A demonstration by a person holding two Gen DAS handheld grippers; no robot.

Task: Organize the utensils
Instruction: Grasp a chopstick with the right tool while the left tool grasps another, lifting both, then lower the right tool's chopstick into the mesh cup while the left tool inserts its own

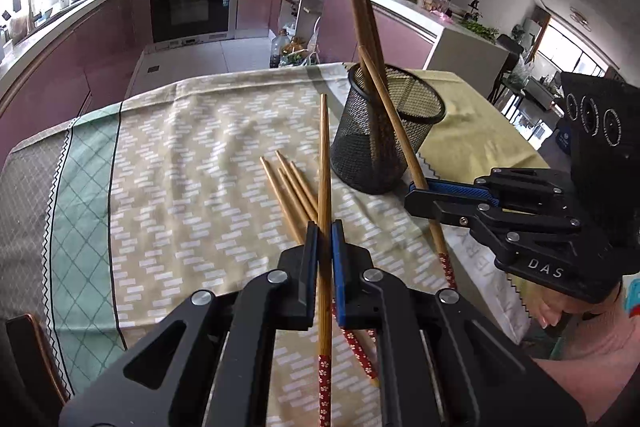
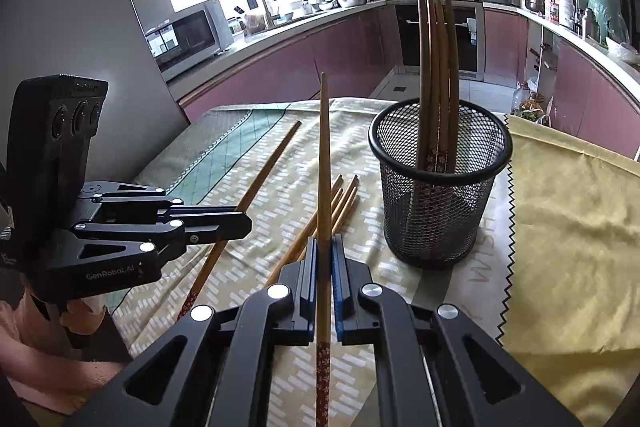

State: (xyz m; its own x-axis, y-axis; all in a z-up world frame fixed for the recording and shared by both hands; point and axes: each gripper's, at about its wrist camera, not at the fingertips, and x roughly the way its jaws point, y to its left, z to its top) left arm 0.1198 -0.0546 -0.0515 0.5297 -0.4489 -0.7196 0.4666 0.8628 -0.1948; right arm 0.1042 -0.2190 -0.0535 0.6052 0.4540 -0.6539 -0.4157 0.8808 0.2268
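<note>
Gripping one bamboo chopstick (image 1: 325, 163) apiece, the left gripper (image 1: 324, 227) and right gripper (image 2: 324, 241) stood clamped shut — each stick running up the frame's middle. The mesh cup (image 2: 440, 195) sat right of centre on the patterned cloth (image 1: 180, 147), several chopsticks upright inside, loose chopsticks (image 1: 288, 195) lying beside it.

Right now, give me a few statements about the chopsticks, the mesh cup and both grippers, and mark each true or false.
1. The left gripper is shut on a chopstick. True.
2. The right gripper is empty. False: it is shut on another chopstick.
3. The mesh cup lies on its side. False: it stands upright.
4. Chopsticks stand inside the cup. True.
5. Loose chopsticks lie on the cloth. True.
</note>
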